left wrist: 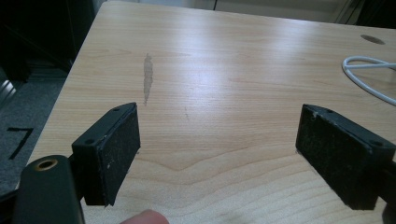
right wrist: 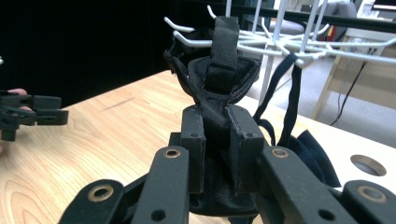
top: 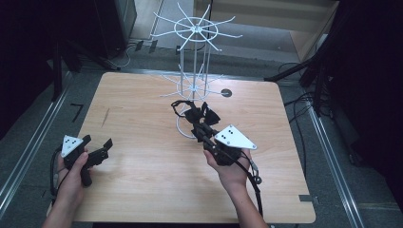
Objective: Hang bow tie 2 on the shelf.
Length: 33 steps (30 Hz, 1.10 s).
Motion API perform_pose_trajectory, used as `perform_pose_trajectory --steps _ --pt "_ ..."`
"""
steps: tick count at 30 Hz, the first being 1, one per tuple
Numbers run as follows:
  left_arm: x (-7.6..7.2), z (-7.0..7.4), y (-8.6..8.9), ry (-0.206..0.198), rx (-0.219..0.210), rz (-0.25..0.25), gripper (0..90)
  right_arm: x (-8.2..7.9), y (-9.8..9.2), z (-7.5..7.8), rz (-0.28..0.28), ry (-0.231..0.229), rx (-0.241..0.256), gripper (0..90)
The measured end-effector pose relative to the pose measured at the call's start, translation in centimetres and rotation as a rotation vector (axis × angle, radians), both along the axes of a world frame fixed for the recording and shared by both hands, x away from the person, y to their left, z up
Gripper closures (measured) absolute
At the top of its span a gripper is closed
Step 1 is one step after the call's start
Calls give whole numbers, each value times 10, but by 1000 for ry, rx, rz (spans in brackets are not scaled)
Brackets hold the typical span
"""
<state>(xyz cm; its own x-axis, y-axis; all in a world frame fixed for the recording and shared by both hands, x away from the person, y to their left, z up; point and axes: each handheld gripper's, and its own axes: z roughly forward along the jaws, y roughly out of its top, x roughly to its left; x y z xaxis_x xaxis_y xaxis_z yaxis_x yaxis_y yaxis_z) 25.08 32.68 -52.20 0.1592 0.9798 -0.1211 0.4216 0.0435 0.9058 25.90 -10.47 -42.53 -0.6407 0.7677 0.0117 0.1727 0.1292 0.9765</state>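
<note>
Right gripper (right wrist: 219,140) clamps a black fabric strap piece (right wrist: 219,93), lower part hidden by jaws, pointing up toward the white wire rack (top: 195,76) near the table's (top: 142,190) far edge. Left gripper (left wrist: 215,154) gapes wide, empty, near the left edge.

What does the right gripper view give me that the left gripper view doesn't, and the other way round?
Right gripper view: the right claw shut on a black fabric item, raised toward the hooks of the white wire rack, with the left claw off to the side.

Left gripper view: the left claw open over bare wood, a grey scuff, and part of the rack's base ring.

Both: the wooden table and its round hole.
</note>
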Motion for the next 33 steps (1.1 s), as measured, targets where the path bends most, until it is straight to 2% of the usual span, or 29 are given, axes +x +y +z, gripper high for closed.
perform_pose_trajectory --steps 7,13,18,26,33 --pt "0 0 0 1 -1 0 143 5 2 -6 -18 24 -11 789" --pt "0 0 -1 3 -1 1 143 11 3 -15 -30 65 -13 789" --pt "0 0 -1 3 -2 1 143 14 5 -23 -13 101 -19 782" --pt "0 0 -1 1 -3 1 143 16 5 -29 -4 120 -23 773" --pt "0 0 -1 0 0 -2 143 19 3 -36 9 158 -20 747"
